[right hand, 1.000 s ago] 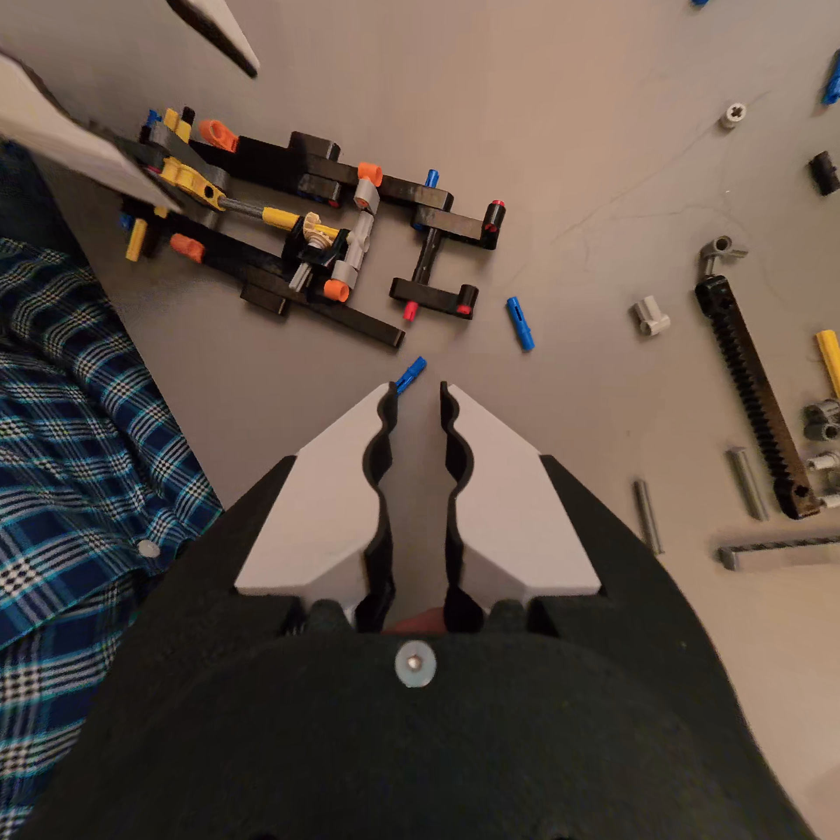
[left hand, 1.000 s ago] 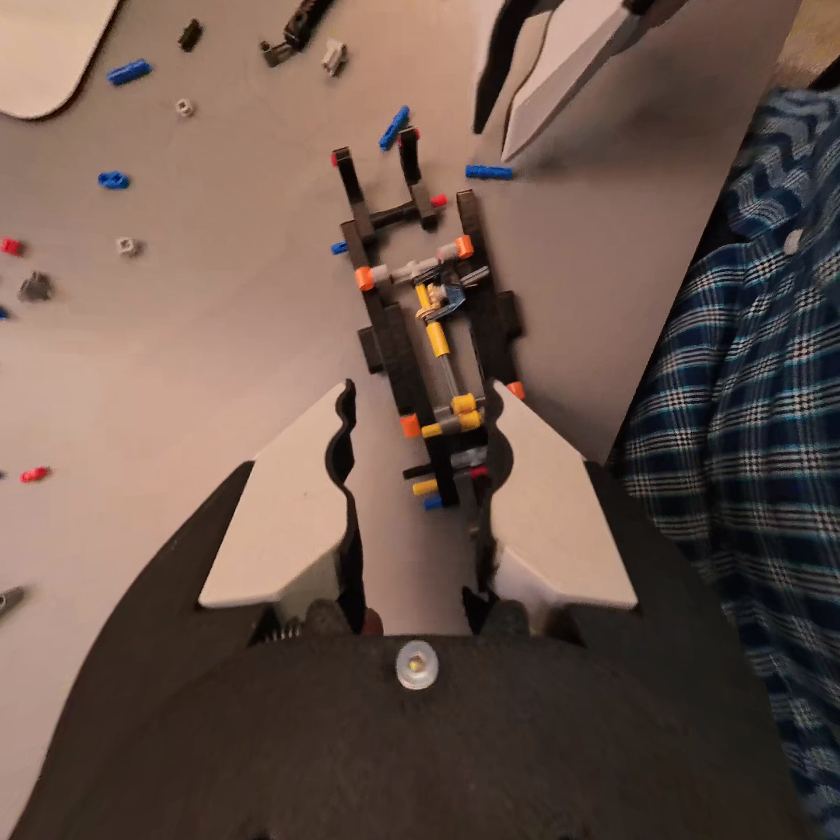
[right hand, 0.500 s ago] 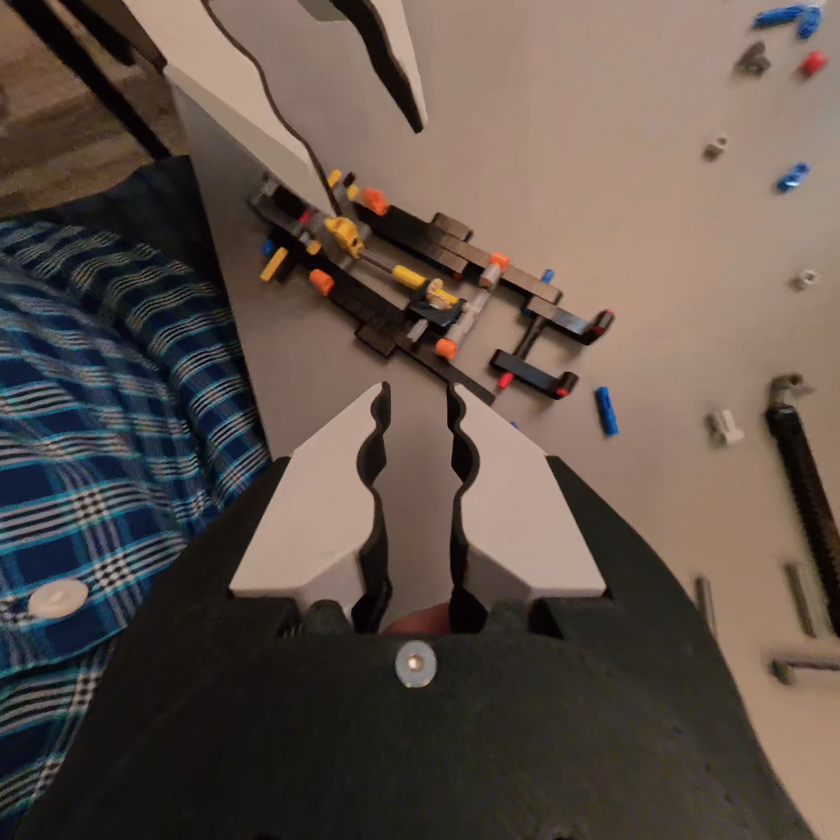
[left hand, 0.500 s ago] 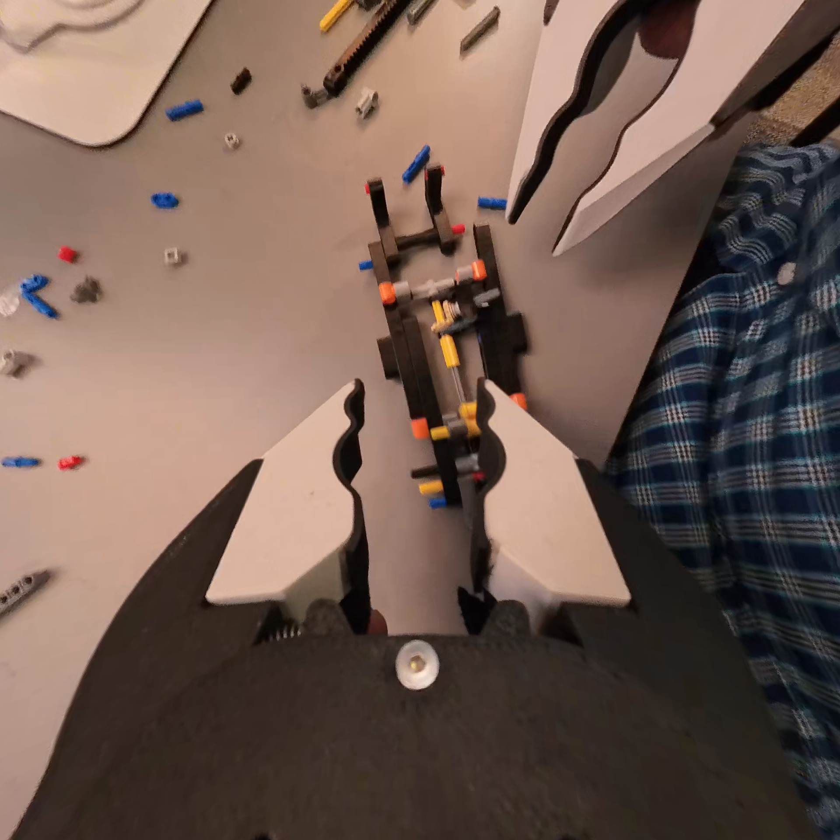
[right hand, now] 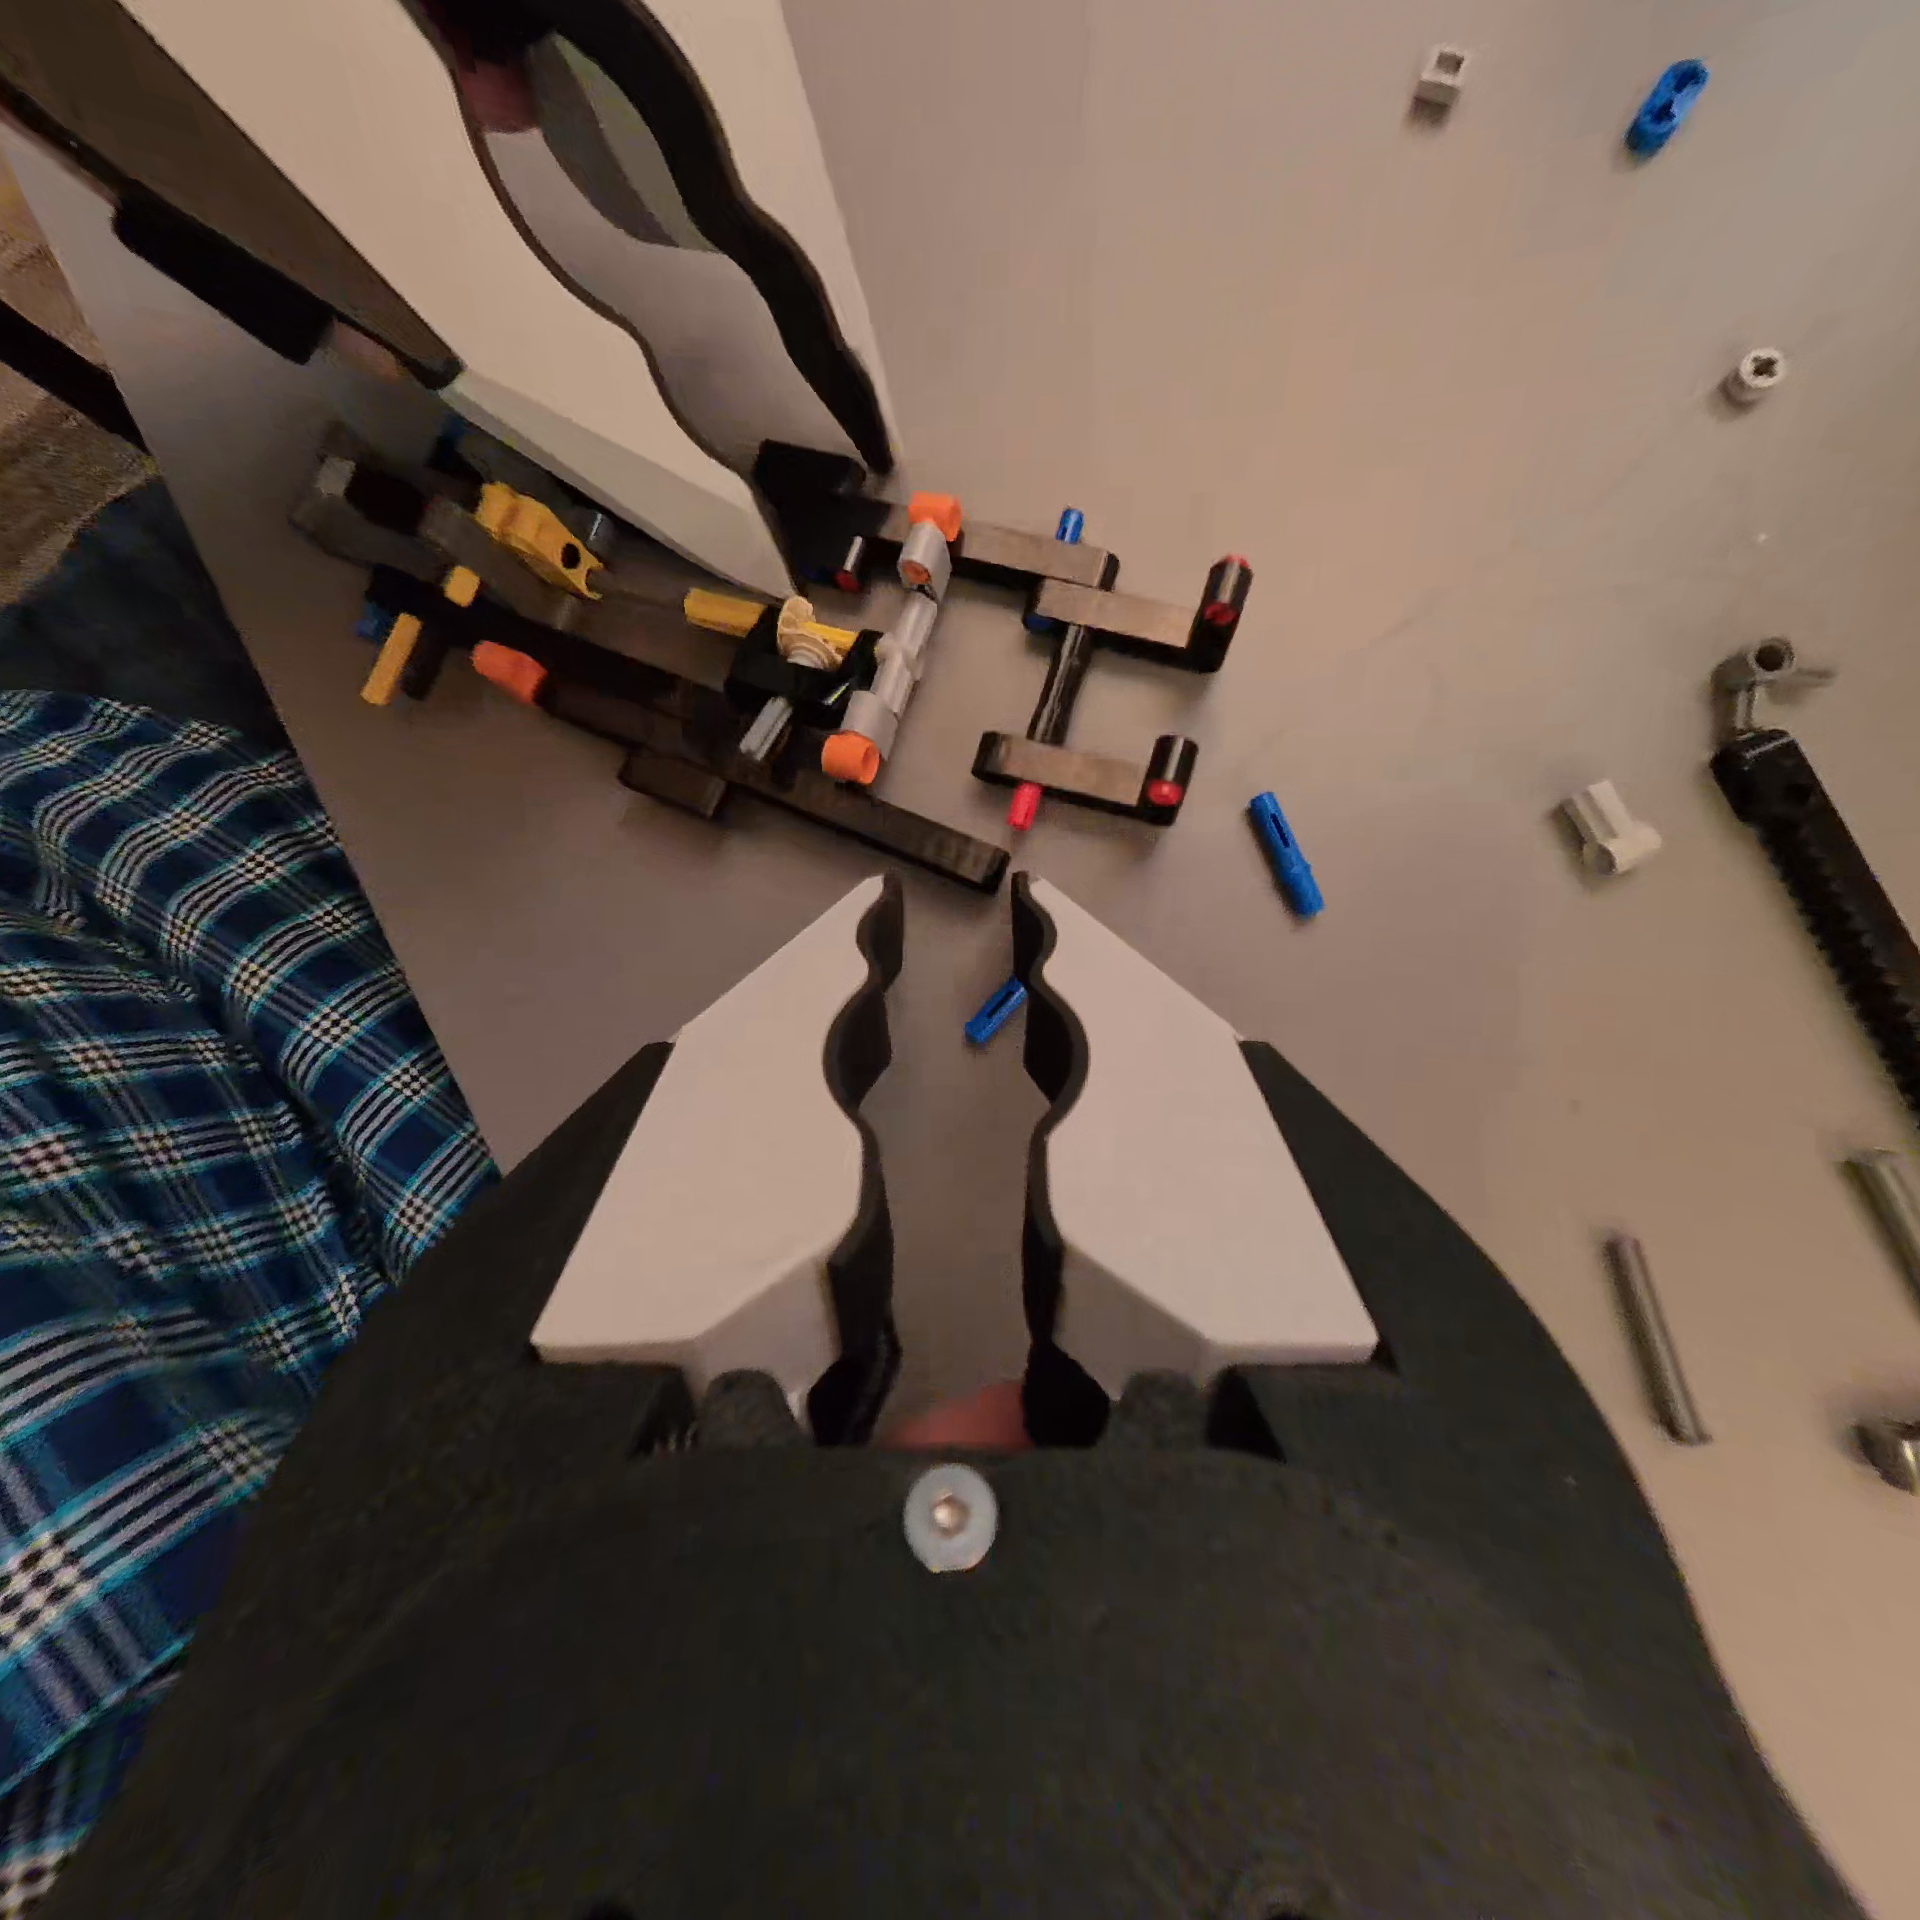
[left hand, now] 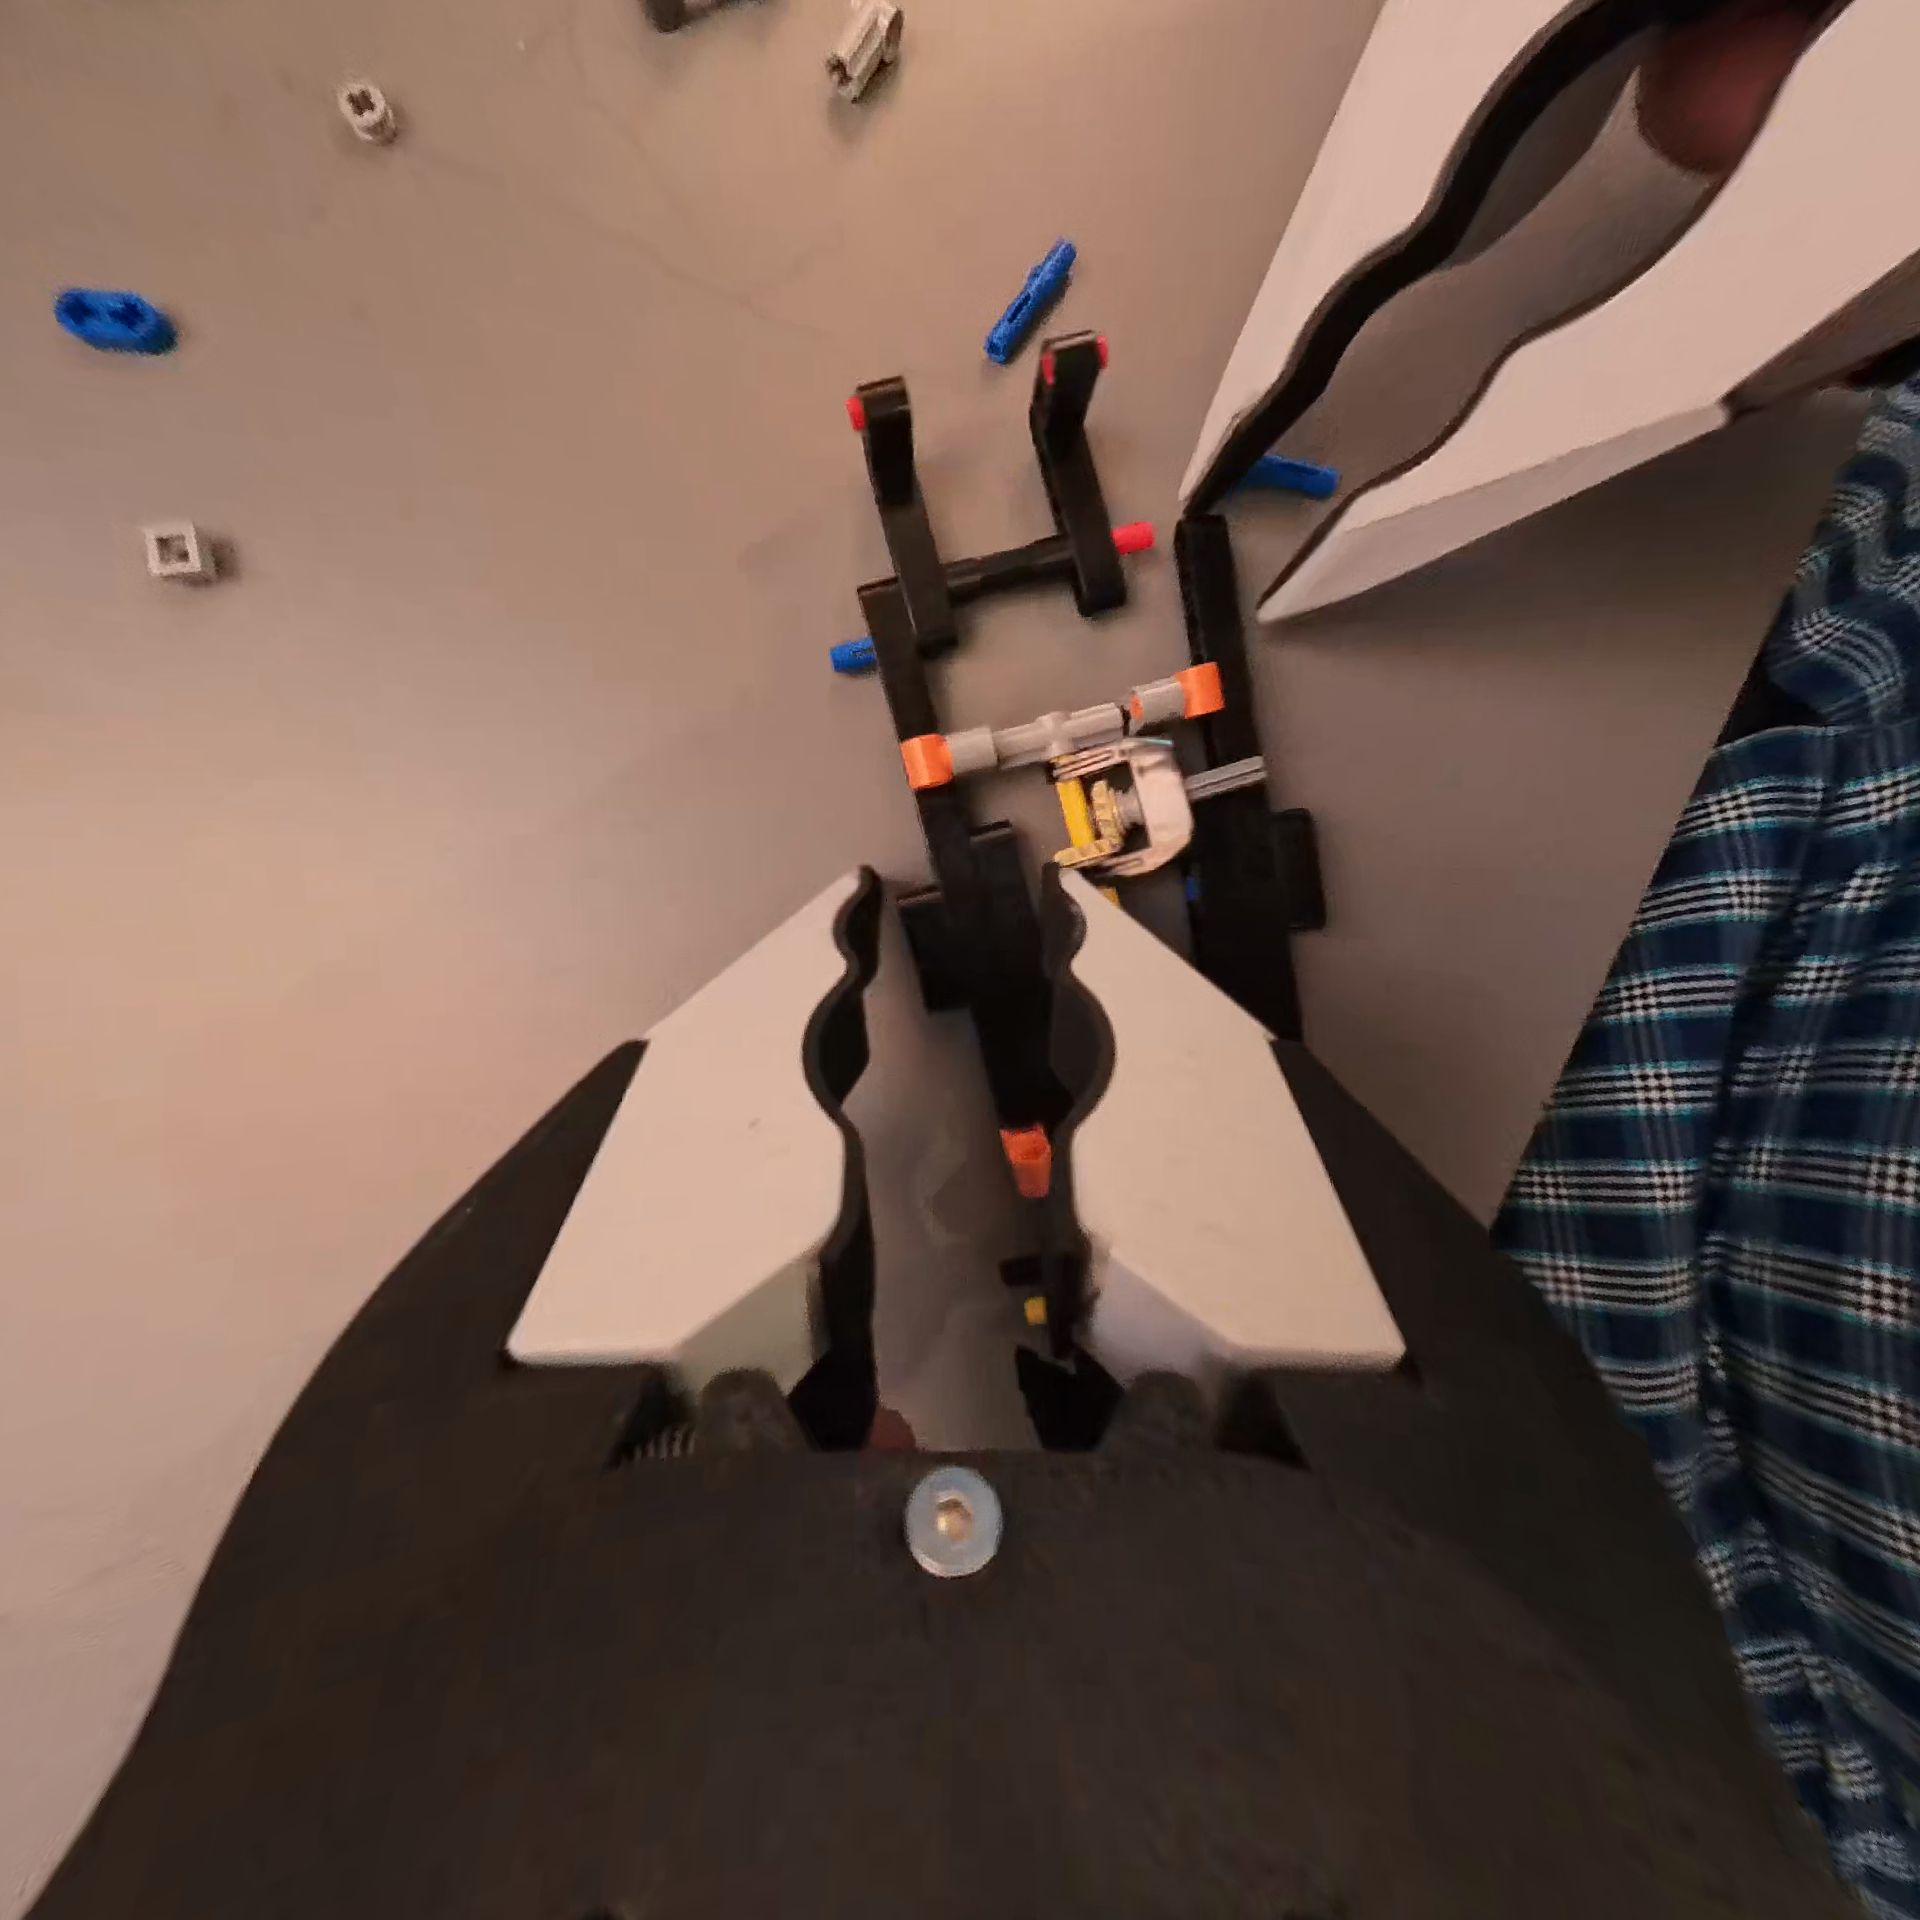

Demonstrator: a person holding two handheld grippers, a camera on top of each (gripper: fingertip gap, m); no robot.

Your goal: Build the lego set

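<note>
The lego chassis (left hand: 1039,727), made of black beams with orange, yellow, grey and red parts, lies on the grey table near its edge. It also shows in the right wrist view (right hand: 831,665). My left gripper (left hand: 956,888) is open and straddles the chassis's left black beam, which lies against the right finger. In the right wrist view the left gripper (right hand: 831,530) comes down onto the chassis's middle. My right gripper (right hand: 956,883) is slightly open and empty, its tips just short of a beam end. A loose blue pin (right hand: 994,1010) lies on the table between its fingers. The right gripper (left hand: 1226,561) also shows at the chassis's far right.
Loose parts lie around: a blue pin (right hand: 1285,852), a grey connector (right hand: 1605,840), a black gear rack (right hand: 1829,873), grey axles (right hand: 1652,1340), a small blue beam (left hand: 114,320). A person's plaid shirt (left hand: 1714,1039) is at the table edge beside the chassis. The left gripper's tips are roughly 8 cm from the right gripper's. To the grey connector (right hand: 1605,840): right tips about 10 cm, left tips about 15 cm.
My left gripper has moved forward and down over the chassis, so its left beam now lies between the fingers. My right gripper has moved closer to the chassis, over the blue pin.
</note>
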